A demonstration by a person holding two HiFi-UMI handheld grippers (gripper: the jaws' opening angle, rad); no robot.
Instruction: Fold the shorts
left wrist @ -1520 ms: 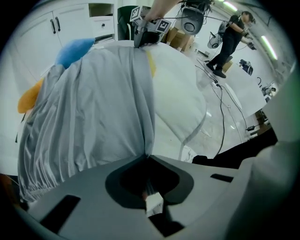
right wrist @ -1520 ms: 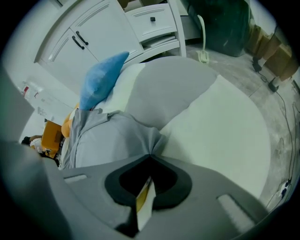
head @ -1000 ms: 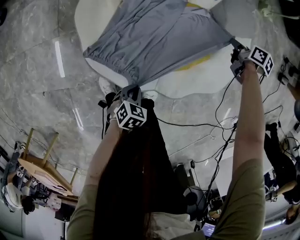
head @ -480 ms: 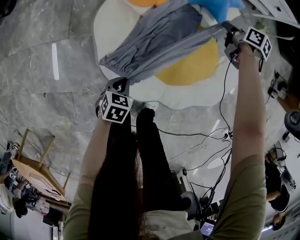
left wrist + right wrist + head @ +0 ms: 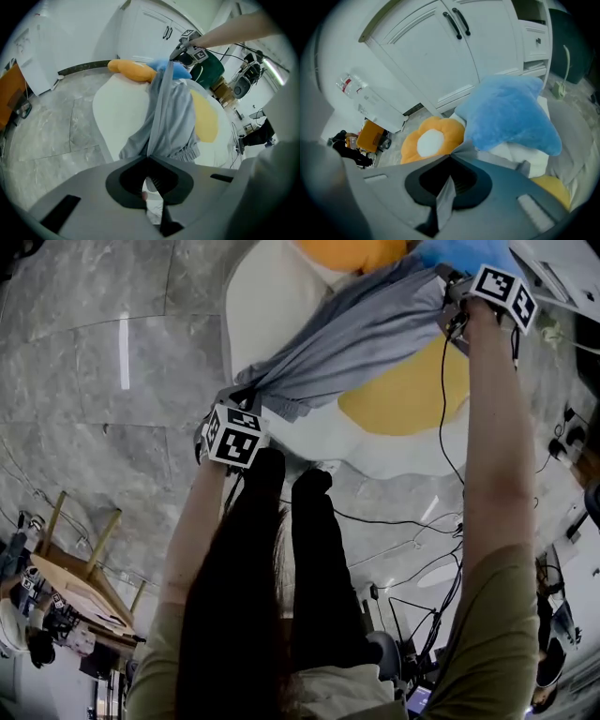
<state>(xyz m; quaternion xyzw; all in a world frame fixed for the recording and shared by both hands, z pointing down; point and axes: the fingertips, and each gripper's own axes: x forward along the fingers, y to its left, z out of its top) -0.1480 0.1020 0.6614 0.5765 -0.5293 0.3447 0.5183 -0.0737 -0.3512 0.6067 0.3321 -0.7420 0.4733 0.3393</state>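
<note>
My left gripper (image 5: 242, 397) pinches one end of the grey shorts (image 5: 347, 343) and my right gripper (image 5: 452, 307) pinches the other. The cloth hangs stretched between them, above the white floor mat (image 5: 272, 306). I judge no fold is laid down yet.

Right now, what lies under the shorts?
A white mat with a yellow patch shows below the shorts. The part of the mat straight beneath the cloth is covered.
</note>
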